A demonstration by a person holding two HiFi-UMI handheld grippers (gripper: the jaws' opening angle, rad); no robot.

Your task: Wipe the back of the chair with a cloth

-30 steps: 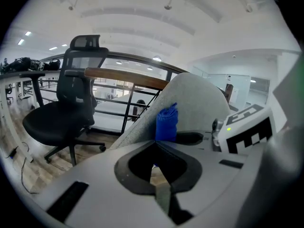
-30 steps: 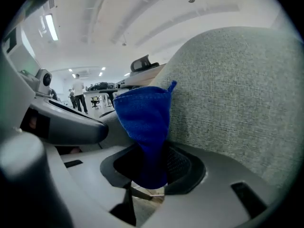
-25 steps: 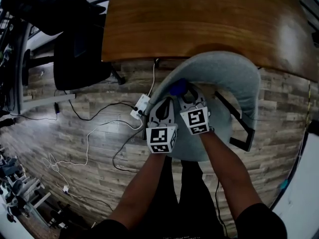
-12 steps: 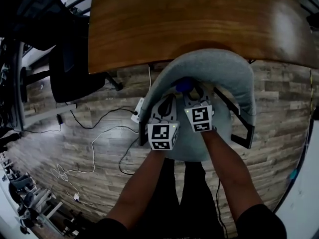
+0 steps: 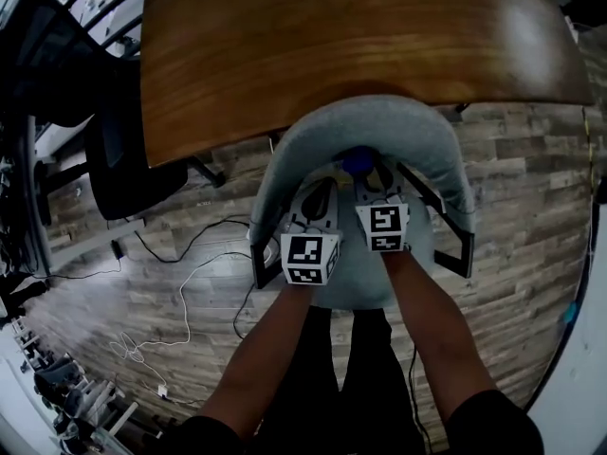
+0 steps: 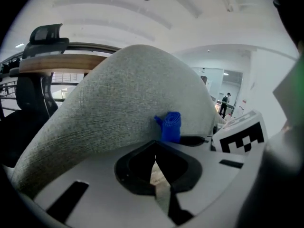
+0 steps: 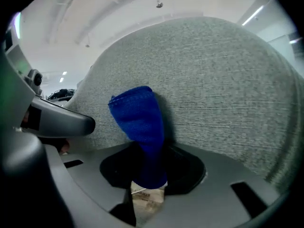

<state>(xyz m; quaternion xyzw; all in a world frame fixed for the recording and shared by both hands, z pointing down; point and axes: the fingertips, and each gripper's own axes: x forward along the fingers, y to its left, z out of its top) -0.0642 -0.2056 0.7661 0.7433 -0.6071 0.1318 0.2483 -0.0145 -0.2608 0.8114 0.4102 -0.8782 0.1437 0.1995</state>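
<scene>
Seen from above, a grey upholstered chair back (image 5: 379,121) curves in front of a wooden table (image 5: 332,36); both grippers are held close to it, side by side.

The right gripper (image 7: 145,186) is clamped on a blue cloth (image 7: 140,122); the cloth's lower end is pinched between the jaws and the rest stands free. The left gripper (image 6: 154,161) is closed on nothing, its jaws brought together just beside the fabric, a little left of the cloth.

The wiping is judged to be under way, not finished; the cloth tip is laid against the middle of the chair back, and contact appears to be made, though this cannot be confirmed. No dirt or streaks can be seen, so how much has been cleaned cannot be told; the sides and the top edge are presumably left to be covered.

The cloth is bunched into a narrow roll; its long axis runs along the gripper's own line, from the jaws outward; its free end points up and away from the person, toward the table.
</scene>
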